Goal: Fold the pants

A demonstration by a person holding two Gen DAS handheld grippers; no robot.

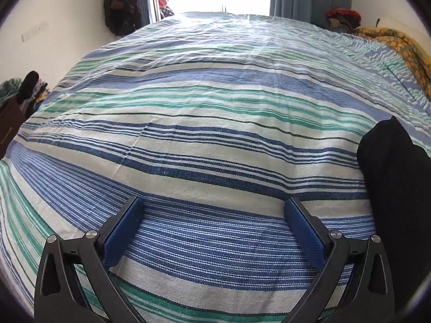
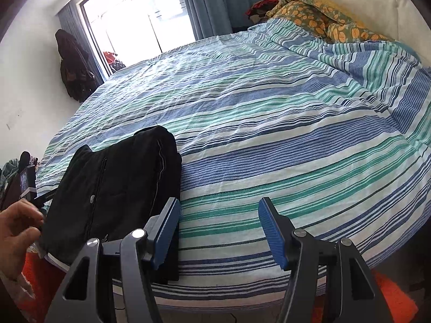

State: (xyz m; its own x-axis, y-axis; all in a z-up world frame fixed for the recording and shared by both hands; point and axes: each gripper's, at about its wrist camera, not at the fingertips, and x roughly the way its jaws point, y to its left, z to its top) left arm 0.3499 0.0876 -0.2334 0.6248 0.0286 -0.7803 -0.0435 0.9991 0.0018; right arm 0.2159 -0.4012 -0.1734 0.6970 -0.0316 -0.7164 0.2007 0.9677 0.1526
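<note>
With both the left gripper [image 1: 212, 231] and right gripper [image 2: 219, 231] open and empty, the folded black pants [image 2: 115, 185] lay near the bed [image 2: 269, 123] edge and risked sliding off.

- We see a bed under a striped bedspread [image 1: 215, 102] in blue, green and white.
- Bright daylight floods our window [image 2: 140, 13], beside blue curtains [image 2: 221, 2].
- White walls [image 1: 54, 13]; an orange rug [image 2: 390, 296] below.
</note>
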